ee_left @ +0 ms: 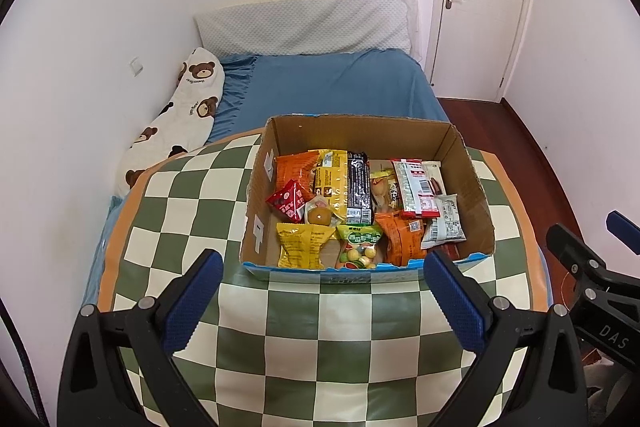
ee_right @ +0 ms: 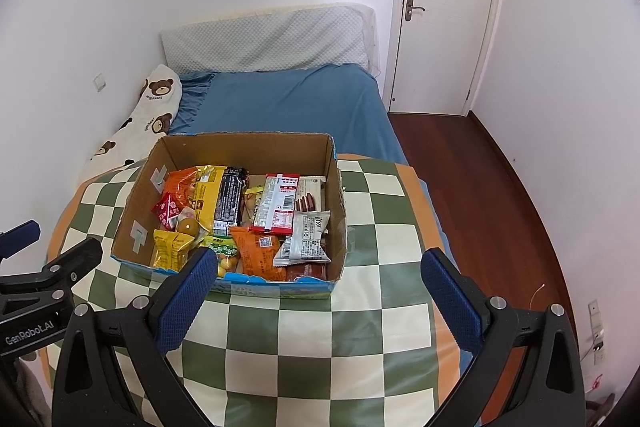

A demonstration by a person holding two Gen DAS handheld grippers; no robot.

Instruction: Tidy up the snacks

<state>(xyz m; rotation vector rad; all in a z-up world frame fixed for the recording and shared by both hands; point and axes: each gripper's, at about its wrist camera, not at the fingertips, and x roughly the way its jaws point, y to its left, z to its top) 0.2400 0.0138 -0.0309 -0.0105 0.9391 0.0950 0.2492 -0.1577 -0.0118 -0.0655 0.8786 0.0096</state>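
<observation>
An open cardboard box [ee_left: 464, 163] [ee_right: 336, 187] sits on a green-and-cream checkered cloth [ee_left: 304, 339] [ee_right: 320, 331]. Several snack packets fill it: orange [ee_left: 400, 239], yellow [ee_left: 300, 245], black [ee_left: 358, 187], red-and-white [ee_left: 416, 191], silver [ee_right: 308, 239]. My left gripper [ee_left: 322, 271] hovers open just in front of the box's near wall, nothing between its blue pads. My right gripper [ee_right: 316, 273] is open too, at the box's near right corner. Each gripper shows at the edge of the other's view.
Behind the box lies a bed with a blue sheet [ee_left: 340, 83], a white headboard cushion [ee_left: 304, 23] and a bear-print pillow [ee_left: 176, 123] by the left wall. A white door [ee_right: 444, 7] and dark wooden floor [ee_right: 480, 179] are to the right.
</observation>
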